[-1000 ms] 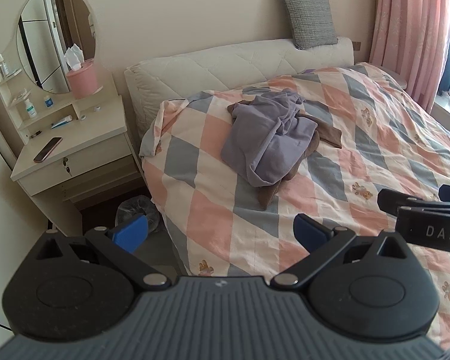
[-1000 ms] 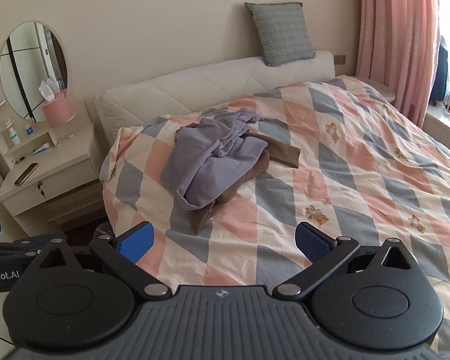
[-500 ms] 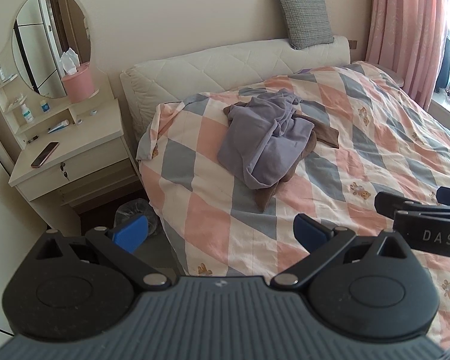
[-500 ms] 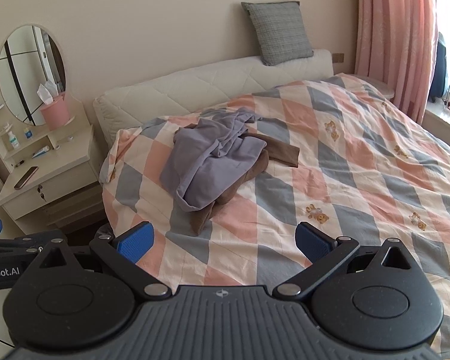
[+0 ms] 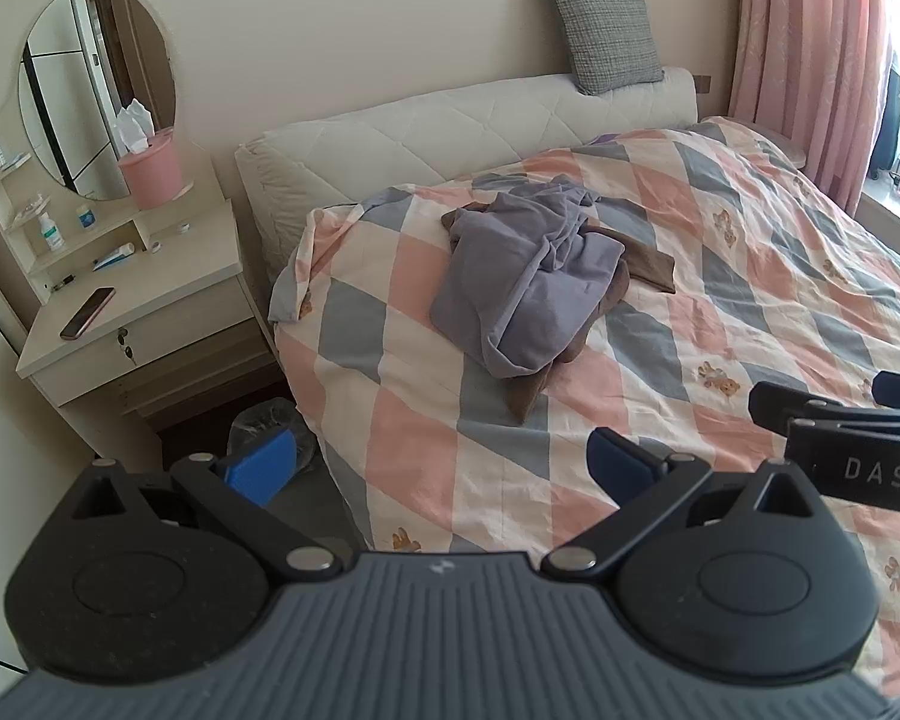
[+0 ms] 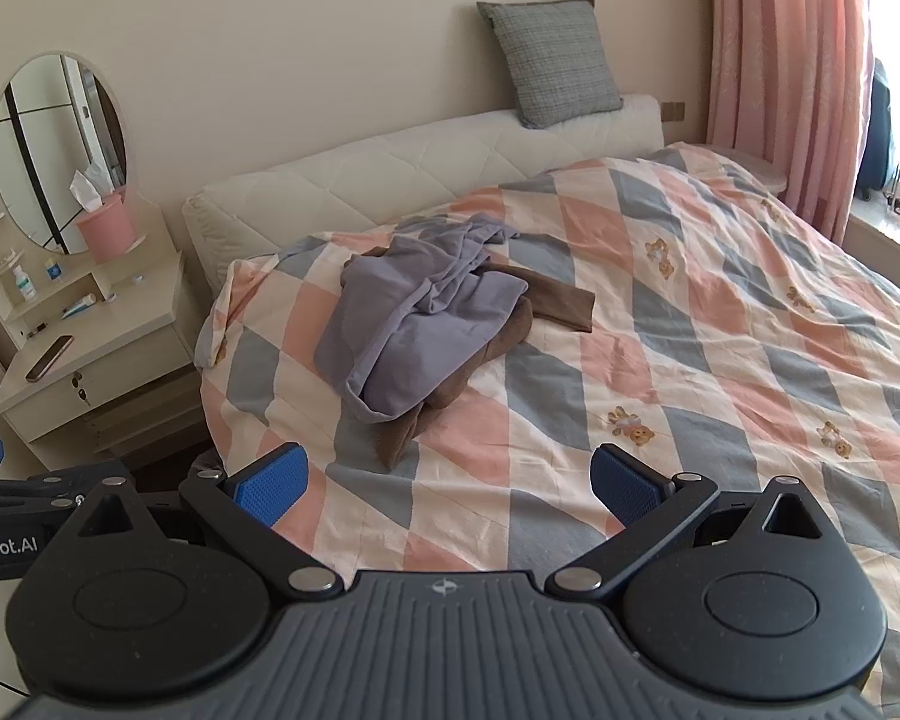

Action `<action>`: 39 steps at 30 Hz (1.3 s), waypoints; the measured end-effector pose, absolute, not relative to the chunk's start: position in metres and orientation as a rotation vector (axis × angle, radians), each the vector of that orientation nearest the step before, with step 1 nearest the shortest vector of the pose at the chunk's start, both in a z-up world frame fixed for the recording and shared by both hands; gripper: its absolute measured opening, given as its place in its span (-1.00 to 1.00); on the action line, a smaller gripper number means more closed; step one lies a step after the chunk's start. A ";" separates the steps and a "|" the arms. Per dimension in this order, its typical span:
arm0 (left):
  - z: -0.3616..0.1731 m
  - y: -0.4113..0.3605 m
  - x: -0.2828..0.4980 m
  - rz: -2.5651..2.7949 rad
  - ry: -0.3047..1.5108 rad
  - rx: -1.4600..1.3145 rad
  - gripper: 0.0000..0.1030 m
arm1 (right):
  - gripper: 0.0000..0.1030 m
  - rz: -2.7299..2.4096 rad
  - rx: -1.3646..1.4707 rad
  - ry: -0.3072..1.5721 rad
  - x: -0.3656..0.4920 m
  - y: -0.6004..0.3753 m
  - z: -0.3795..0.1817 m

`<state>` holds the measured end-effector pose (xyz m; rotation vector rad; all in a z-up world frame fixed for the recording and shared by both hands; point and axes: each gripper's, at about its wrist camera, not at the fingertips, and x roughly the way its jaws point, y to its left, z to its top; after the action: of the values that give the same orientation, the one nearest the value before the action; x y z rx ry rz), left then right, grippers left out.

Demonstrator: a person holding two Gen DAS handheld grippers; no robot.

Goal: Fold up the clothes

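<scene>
Holding our left gripper (image 5: 435, 462) and right gripper (image 6: 447, 483) spread wide and empty, we hover short of the bed (image 6: 720, 324). The lilac garment (image 6: 414, 324) lies crumpled atop a brown garment (image 6: 561, 300) near the bed's headboard end, well apart from both grippers.

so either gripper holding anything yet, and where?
Nothing held. Left gripper and right gripper are both open and empty, short of the purple garment piled on the brown one.

clothes (image 5: 528, 288) on bed (image 5: 750, 276) — nightstand (image 5: 144, 324) left
</scene>
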<state>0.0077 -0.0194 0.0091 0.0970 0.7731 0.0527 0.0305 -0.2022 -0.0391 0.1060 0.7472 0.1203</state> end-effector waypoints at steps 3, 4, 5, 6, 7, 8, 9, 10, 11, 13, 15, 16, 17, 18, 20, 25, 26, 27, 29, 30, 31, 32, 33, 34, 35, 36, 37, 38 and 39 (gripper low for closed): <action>0.009 -0.019 0.007 0.053 0.774 0.100 0.98 | 1.00 0.124 0.105 0.748 0.031 -0.204 -0.039; 0.009 -0.020 0.007 0.054 0.775 0.100 0.98 | 1.00 0.125 0.105 0.748 0.031 -0.205 -0.039; 0.009 -0.019 0.007 0.054 0.774 0.100 0.98 | 1.00 0.125 0.105 0.748 0.031 -0.205 -0.039; 0.009 -0.018 0.006 0.053 0.773 0.101 0.98 | 1.00 0.125 0.106 0.745 0.030 -0.204 -0.041; 0.009 -0.017 0.006 0.053 0.773 0.102 0.98 | 1.00 0.126 0.106 0.744 0.029 -0.204 -0.041; 0.010 -0.017 0.006 0.055 0.772 0.102 0.98 | 1.00 0.126 0.105 0.743 0.030 -0.204 -0.041; 0.010 -0.017 0.006 0.056 0.772 0.102 0.98 | 1.00 0.128 0.105 0.741 0.029 -0.204 -0.040; 0.009 -0.017 0.005 0.056 0.773 0.102 0.98 | 1.00 0.129 0.105 0.740 0.029 -0.205 -0.040; 0.009 -0.017 0.005 0.057 0.774 0.102 0.98 | 1.00 0.130 0.104 0.739 0.029 -0.205 -0.040; 0.009 -0.017 0.005 0.060 0.778 0.102 0.98 | 1.00 0.133 0.103 0.739 0.029 -0.205 -0.041; 0.008 -0.016 0.005 0.056 0.785 0.102 0.98 | 1.00 0.135 0.104 0.739 0.030 -0.205 -0.041; 0.008 -0.016 0.005 0.053 0.790 0.103 0.98 | 1.00 0.137 0.104 0.740 0.030 -0.205 -0.041; 0.008 -0.016 0.005 0.049 0.796 0.104 0.98 | 1.00 0.138 0.105 0.741 0.030 -0.205 -0.042; 0.007 -0.016 0.006 0.046 0.804 0.104 0.98 | 1.00 0.138 0.105 0.742 0.031 -0.205 -0.042; 0.005 -0.015 0.009 0.039 0.825 0.098 0.98 | 1.00 0.140 0.106 0.745 0.032 -0.205 -0.043; -0.005 -0.008 0.017 0.020 0.882 0.058 0.98 | 1.00 0.138 0.110 0.761 0.037 -0.203 -0.048; -0.007 -0.007 0.018 0.018 0.887 0.054 0.98 | 1.00 0.137 0.109 0.764 0.039 -0.203 -0.050; -0.008 -0.006 0.020 0.015 0.892 0.049 0.98 | 1.00 0.137 0.109 0.768 0.041 -0.202 -0.051; -0.012 -0.004 0.024 0.007 0.903 0.041 0.98 | 1.00 0.137 0.108 0.775 0.045 -0.200 -0.053; -0.014 -0.003 0.027 0.002 0.907 0.037 0.98 | 1.00 0.136 0.105 0.778 0.047 -0.199 -0.055; -0.016 -0.002 0.030 -0.002 0.912 0.033 0.98 | 1.00 0.135 0.103 0.782 0.050 -0.198 -0.057; -0.019 -0.001 0.034 -0.006 0.918 0.030 0.98 | 1.00 0.132 0.102 0.787 0.053 -0.198 -0.059; -0.022 0.000 0.039 -0.009 0.925 0.029 0.98 | 1.00 0.127 0.104 0.795 0.058 -0.198 -0.062; -0.025 0.001 0.044 -0.011 0.932 0.030 0.98 | 1.00 0.121 0.106 0.804 0.062 -0.198 -0.065; -0.029 0.002 0.050 -0.013 0.938 0.035 0.98 | 1.00 0.114 0.110 0.814 0.067 -0.198 -0.068; -0.033 0.002 0.056 -0.012 0.941 0.042 0.98 | 1.00 0.106 0.114 0.825 0.072 -0.199 -0.072; -0.038 0.002 0.063 -0.010 0.940 0.051 0.98 | 1.00 0.097 0.118 0.836 0.078 -0.200 -0.076; -0.042 0.003 0.071 -0.008 0.939 0.057 0.98 | 1.00 0.087 0.123 0.847 0.083 -0.201 -0.081; -0.048 0.004 0.078 -0.005 0.944 0.058 0.98 | 1.00 0.078 0.126 0.854 0.089 -0.201 -0.085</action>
<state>0.0783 0.0044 -0.0480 0.0577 0.9445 -0.0052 0.0892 -0.2015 -0.0848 0.1263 0.8542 0.0779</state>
